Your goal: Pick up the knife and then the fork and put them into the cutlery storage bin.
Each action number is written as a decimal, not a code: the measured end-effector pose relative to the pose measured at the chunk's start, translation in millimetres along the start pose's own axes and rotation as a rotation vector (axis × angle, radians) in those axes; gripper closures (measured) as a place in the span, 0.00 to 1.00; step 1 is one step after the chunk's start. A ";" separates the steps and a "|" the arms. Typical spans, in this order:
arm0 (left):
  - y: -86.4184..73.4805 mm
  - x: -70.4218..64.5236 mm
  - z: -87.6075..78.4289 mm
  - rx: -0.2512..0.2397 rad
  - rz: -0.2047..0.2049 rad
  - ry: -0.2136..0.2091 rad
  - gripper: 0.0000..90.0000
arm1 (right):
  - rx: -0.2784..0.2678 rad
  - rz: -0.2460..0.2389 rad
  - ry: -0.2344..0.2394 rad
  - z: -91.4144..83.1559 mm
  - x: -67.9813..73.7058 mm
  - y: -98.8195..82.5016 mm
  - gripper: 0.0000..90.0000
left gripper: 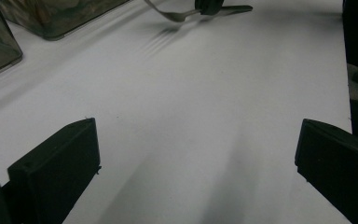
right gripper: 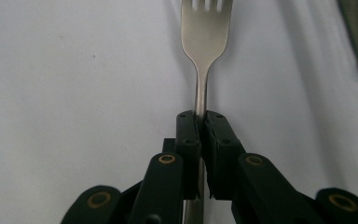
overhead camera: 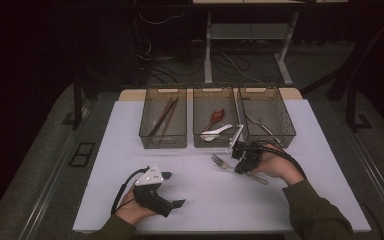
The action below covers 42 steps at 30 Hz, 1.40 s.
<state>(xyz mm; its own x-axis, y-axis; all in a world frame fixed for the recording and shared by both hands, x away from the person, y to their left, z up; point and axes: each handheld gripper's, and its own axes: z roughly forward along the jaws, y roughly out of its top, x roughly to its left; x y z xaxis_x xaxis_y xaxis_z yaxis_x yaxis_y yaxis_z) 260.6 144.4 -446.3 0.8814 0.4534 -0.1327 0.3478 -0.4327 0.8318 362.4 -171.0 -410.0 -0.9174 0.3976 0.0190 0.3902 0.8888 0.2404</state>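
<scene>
**Sorting cutlery: fork clamped in our right tool, three bins at the back**

Looking down from the high view, we've got three clear bins lined up side by side at the far edge of the white surface [overhead camera: 130,200]. The left bin [overhead camera: 163,137] has a pair of dark chopsticks [overhead camera: 164,118] lying slantwise along its length. The middle bin [overhead camera: 215,141] holds a reddish-brown spoon [overhead camera: 216,116] and a white spoon [overhead camera: 216,133], the white one nearer us. The right bin [overhead camera: 269,140] has some metal cutlery [overhead camera: 261,126] in it, thin and shiny, but we can't tell exactly which pieces.

Now the fork [overhead camera: 223,162]. It's on the surface just in front of the middle and right bins. Our right tool [overhead camera: 239,159] is clamped on its handle: in the right gripper view the two black jaws are pressed together on the narrow neck of the fork [right gripper: 205,51], with the tines running straight ahead past the tips. From above, the long axis runs diagonally, tines toward the left and slightly away from us, handle end toward the right and nearer us. Whether it's lifted or resting on the surface we can't say.

Our left tool [overhead camera: 175,189] sits near the front left of the surface, well apart from the fork, jaws wide apart with bare surface between them.
</scene>
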 end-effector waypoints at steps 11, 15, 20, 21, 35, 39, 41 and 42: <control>0.1 -0.1 -0.3 0.000 0.002 0.001 0.00 | -0.184 0.048 0.001 -15.4 -11.8 -13.1 0.93; 0.1 -0.2 -0.4 0.000 0.003 0.001 0.00 | -0.255 0.071 0.010 -17.9 -15.8 -18.5 0.93; 0.3 0.0 -1.1 0.000 0.002 0.002 0.00 | -0.345 0.113 0.023 -23.0 -20.6 -25.2 0.93; 0.3 0.1 -1.0 0.000 0.001 0.002 0.00 | -0.364 0.123 0.026 -23.8 -21.9 -26.7 0.93; 0.3 -0.1 -1.2 0.001 0.004 0.001 0.00 | -0.581 0.195 0.019 -40.4 -35.2 -47.6 0.93; 0.4 -0.1 -1.2 0.001 0.004 0.001 0.00 | -0.632 0.211 0.004 -48.8 -37.9 -53.3 0.93; 0.3 -0.3 -1.0 -0.001 0.004 0.001 0.00 | -0.659 0.219 -0.009 -53.2 -39.8 -56.7 0.93; 0.2 -0.3 -1.0 -0.002 0.005 0.001 0.00 | -0.671 0.226 -0.012 -55.6 -40.8 -58.7 0.93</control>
<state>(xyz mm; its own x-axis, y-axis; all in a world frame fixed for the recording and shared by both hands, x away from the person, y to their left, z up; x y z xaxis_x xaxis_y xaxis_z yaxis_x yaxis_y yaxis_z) 260.1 145.0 -445.6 0.8828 0.4520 -0.1282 0.3430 -0.4336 0.8333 372.5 -252.0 -370.9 -0.8170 0.5620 0.1292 0.4350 0.4535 0.7779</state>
